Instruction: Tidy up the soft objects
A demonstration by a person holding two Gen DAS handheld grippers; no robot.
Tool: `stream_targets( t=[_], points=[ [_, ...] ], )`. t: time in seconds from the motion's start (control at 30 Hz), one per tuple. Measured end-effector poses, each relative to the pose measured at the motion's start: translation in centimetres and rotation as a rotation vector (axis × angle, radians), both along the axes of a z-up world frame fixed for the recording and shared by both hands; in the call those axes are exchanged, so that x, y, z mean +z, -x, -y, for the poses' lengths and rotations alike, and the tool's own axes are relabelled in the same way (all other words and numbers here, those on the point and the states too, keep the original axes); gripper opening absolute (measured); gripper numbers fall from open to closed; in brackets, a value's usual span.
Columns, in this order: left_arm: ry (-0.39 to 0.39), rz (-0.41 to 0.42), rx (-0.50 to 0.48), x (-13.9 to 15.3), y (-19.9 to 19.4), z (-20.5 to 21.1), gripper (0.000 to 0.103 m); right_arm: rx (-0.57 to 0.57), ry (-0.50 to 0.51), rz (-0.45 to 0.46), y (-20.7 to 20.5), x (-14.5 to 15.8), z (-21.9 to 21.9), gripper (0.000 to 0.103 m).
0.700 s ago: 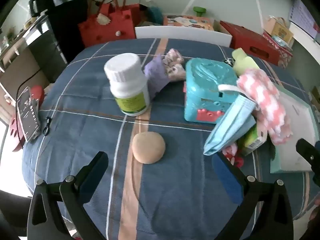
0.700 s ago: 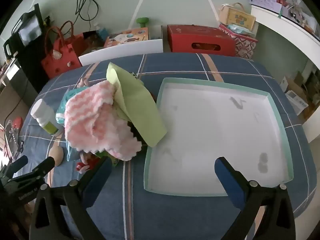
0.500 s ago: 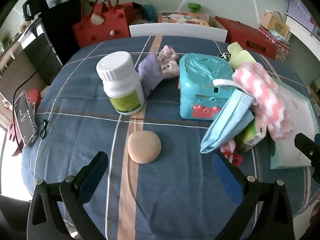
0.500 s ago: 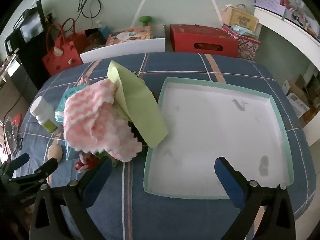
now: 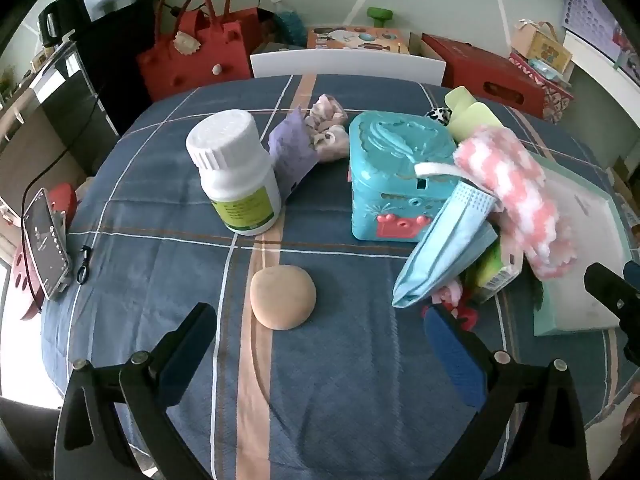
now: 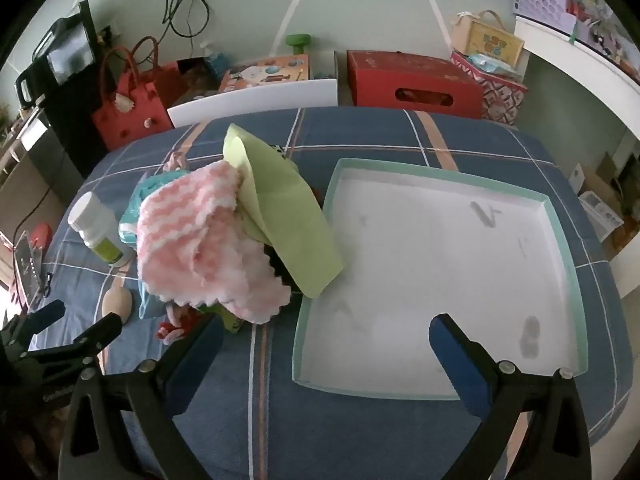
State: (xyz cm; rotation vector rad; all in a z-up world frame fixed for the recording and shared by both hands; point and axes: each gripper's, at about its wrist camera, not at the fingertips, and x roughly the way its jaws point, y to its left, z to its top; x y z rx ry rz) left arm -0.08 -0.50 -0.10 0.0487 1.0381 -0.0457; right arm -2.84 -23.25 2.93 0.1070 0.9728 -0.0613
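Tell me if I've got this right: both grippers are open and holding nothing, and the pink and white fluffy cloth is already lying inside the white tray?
Not quite. Both the left gripper and right gripper are open, holding nothing, but the pink and white cloth lies on the pile beside the tray, not inside it. The right wrist view shows this.

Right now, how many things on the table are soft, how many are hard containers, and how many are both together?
Soft: 5 (pink cloth, green cloth, mask, purple cloth, tan pad)
Hard containers: 3 (bottle, teal box, tray)
Total: 8; the small items under the pile are unclear and not counted.
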Motion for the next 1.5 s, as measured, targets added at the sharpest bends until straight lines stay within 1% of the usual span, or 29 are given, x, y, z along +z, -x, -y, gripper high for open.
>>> stream_targets(
  t=[1.5],
  points=[
    [-0.007,-0.003,0.004,0.01,-0.15,-0.02,0.103,0.001,-0.013,0.0,0.12,-0.17,0.4,0.103]
  ],
)
